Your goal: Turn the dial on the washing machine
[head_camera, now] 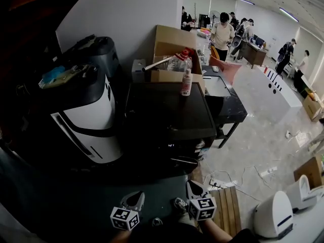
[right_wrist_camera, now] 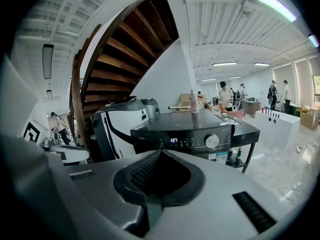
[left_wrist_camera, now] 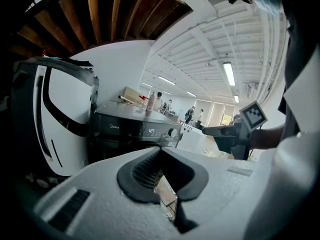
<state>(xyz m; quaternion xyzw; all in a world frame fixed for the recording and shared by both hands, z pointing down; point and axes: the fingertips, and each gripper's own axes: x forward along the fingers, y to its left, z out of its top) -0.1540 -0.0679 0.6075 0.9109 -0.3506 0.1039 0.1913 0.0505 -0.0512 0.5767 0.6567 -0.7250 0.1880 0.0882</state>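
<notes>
1. Head view: two grippers are held low, the left gripper (head_camera: 134,200) and the right gripper (head_camera: 194,189), both apart from the one washing machine (head_camera: 167,110) (dark-lidded). One bottle (head_camera: 187,82) stands on its lid.
2. Left gripper view: the jaws are drawn almost together with nothing gripped. One dial (left_wrist_camera: 173,132) is seen on the machine's front panel, well ahead.
3. Right gripper view: the jaws appear closed and empty, though dimly shown. The dial (right_wrist_camera: 212,141) is left untouched.

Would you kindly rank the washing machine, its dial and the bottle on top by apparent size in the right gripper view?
1. The washing machine, far largest.
2-3. The bottle and dial look alike: bottle taller, dial wider; I would not rank them.
</notes>
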